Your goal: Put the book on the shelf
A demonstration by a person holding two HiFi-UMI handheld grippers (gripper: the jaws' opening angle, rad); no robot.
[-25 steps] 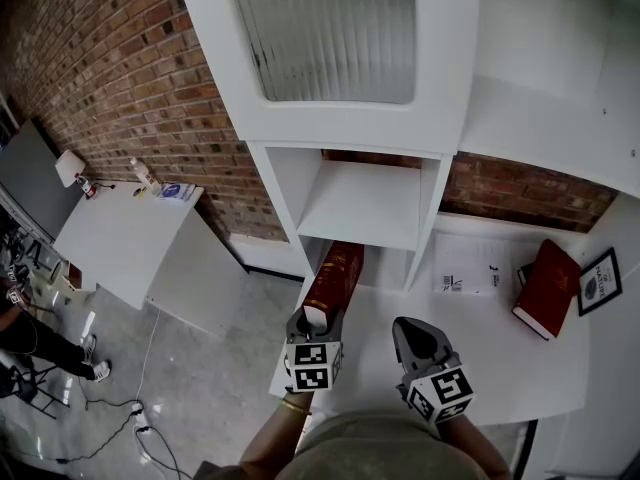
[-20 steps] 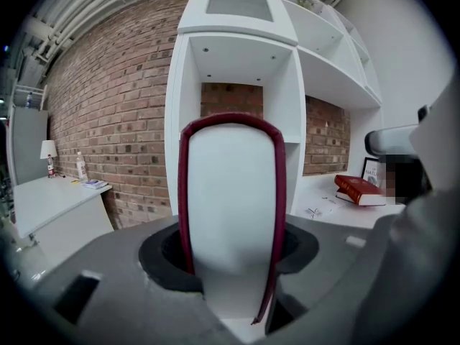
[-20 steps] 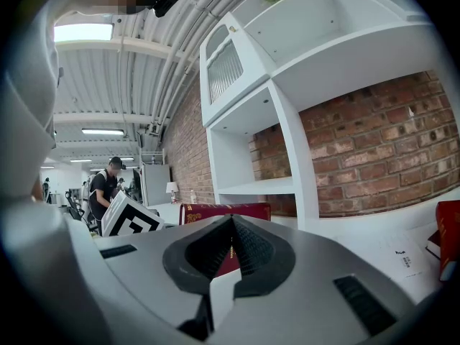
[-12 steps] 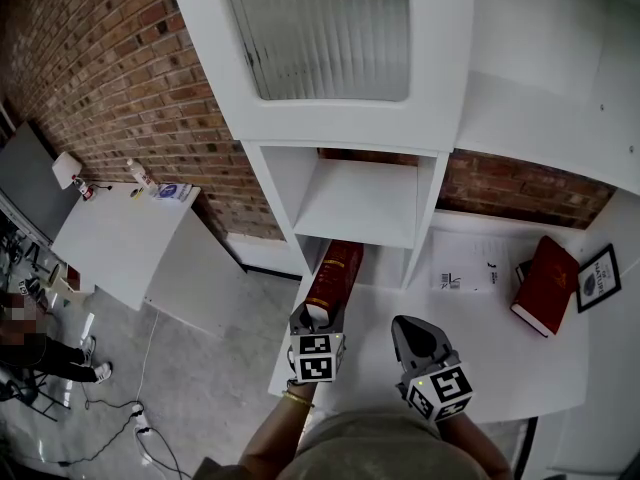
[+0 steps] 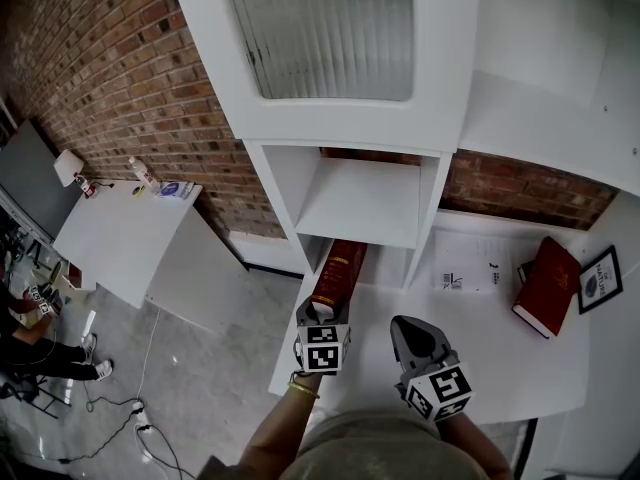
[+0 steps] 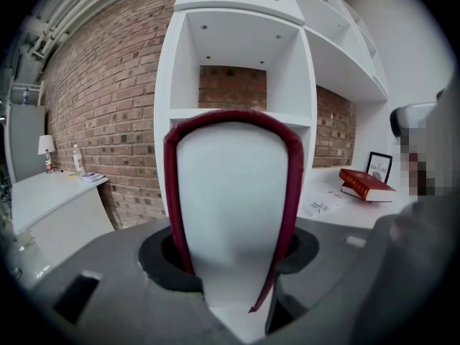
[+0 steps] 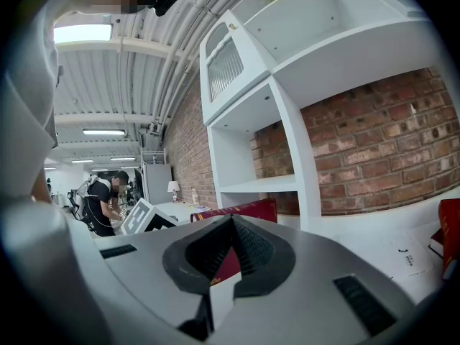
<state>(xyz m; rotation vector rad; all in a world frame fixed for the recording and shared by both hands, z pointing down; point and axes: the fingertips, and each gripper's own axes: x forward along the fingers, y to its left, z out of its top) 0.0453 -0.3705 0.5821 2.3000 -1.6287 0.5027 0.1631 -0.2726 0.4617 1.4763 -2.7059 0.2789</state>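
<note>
A dark red book (image 5: 336, 268) stands on edge with its spine up, and my left gripper (image 5: 320, 313) is shut on its near end. Its far end reaches into the lowest compartment of the white shelf unit (image 5: 365, 203). In the left gripper view the book's (image 6: 230, 192) white page block, wrapped by the red cover, fills the gap between the jaws of the left gripper (image 6: 230, 264). My right gripper (image 5: 415, 336) hovers over the desk to the right, shut and empty. The right gripper view shows that gripper (image 7: 223, 261) with its jaws together and the held book (image 7: 241, 210) beyond them.
A second red book (image 5: 547, 288) lies at the right on the white desk (image 5: 480, 348), beside a small framed picture (image 5: 598, 281). A printed sheet (image 5: 465, 268) lies near the shelf. A white side table (image 5: 120, 233) stands left by the brick wall.
My left gripper has moved forward and a little right, sliding the book deeper into the bottom compartment. The right gripper has stayed still.
</note>
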